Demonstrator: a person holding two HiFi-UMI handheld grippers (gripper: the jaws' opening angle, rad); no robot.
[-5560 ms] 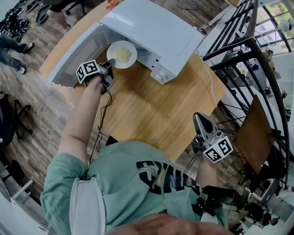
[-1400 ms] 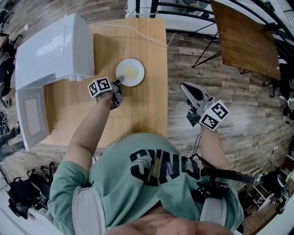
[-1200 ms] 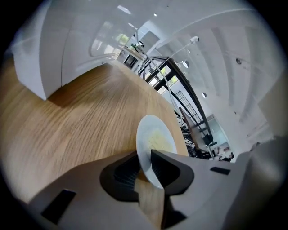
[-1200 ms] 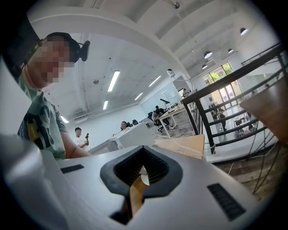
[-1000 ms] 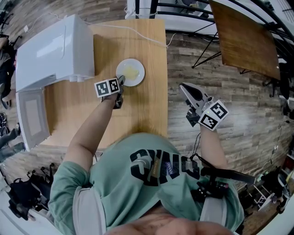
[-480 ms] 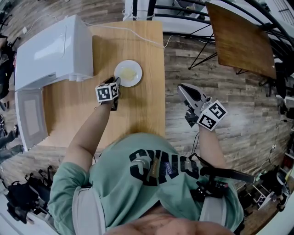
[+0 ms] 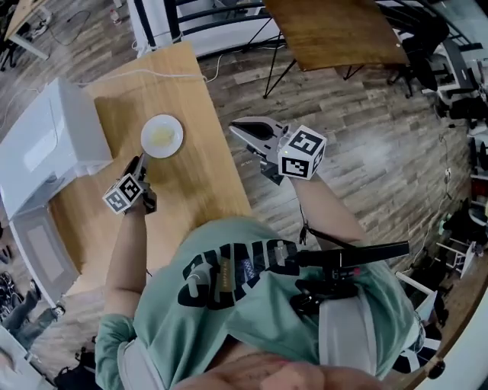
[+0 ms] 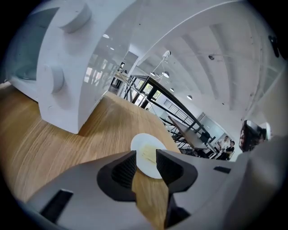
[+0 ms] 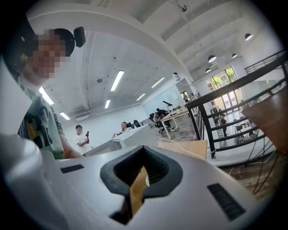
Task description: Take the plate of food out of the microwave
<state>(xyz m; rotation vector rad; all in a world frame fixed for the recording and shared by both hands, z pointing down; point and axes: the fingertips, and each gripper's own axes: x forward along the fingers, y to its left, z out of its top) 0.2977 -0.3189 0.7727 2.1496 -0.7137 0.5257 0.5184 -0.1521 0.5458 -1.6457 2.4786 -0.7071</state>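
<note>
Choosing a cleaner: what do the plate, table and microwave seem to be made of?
Plate: probably glazed ceramic, plain glossy white.
Table: wood or wood-look laminate, with visible grain and a matte finish.
Microwave: white painted metal or plastic, smooth and faintly reflective.

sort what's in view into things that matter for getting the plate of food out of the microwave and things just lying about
Part of the job:
- plate of food, on the wooden table
- microwave
- left gripper, jaws just opened, nothing between them

Just lying about:
- white cable
- second wooden table
- black metal frame
- right gripper, shut, held off the table
</note>
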